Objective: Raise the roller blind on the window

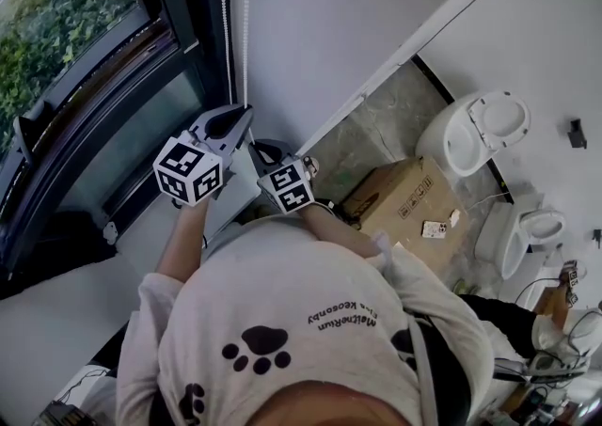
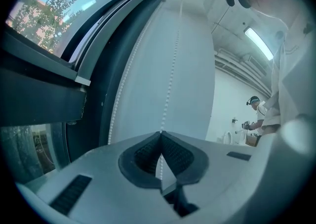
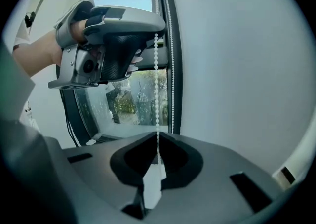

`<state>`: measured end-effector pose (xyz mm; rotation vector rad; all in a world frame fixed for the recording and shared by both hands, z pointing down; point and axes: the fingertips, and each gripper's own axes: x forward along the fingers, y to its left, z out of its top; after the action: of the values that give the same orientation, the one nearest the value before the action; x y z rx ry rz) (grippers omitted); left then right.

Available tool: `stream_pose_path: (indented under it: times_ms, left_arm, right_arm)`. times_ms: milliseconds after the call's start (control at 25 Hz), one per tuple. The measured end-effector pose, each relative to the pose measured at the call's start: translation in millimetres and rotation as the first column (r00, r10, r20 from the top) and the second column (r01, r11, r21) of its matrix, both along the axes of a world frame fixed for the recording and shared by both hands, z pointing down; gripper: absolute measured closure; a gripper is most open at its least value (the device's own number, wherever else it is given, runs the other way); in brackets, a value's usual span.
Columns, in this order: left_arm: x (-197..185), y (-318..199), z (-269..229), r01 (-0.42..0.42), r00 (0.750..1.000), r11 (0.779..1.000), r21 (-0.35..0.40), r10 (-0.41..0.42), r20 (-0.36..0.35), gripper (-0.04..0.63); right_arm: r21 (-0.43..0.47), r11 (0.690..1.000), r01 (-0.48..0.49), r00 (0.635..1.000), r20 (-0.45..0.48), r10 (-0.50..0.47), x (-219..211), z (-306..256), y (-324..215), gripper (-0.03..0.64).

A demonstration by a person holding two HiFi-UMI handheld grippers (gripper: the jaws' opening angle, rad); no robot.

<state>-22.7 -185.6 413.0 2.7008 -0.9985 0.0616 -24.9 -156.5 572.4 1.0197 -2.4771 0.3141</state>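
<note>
1. Chain of white beads is noted hanging in two strands down the plain white wall, just beside the dark window frame.
2. The left gripper is found fully closed, with one strand clamped between its ribbed black pads.
3. The right gripper is likewise closed tight on the same strand, directly below the left gripper.
4. The second strand is seen hanging free, nearer the frame.
5. Green foliage is observed through the window glass.
</note>
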Motion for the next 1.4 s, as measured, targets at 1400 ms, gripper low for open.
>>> stream_pose_path:
  times_ms: [1400]
  left_arm:
    - [-7,20,-2,0.035,0.999,0.997,0.069,-0.032,-0.04,0.588]
  right_arm:
    - [0.436,0.9,-0.011,0.941,0.31,-0.139,-21,-344,-16,0.606]
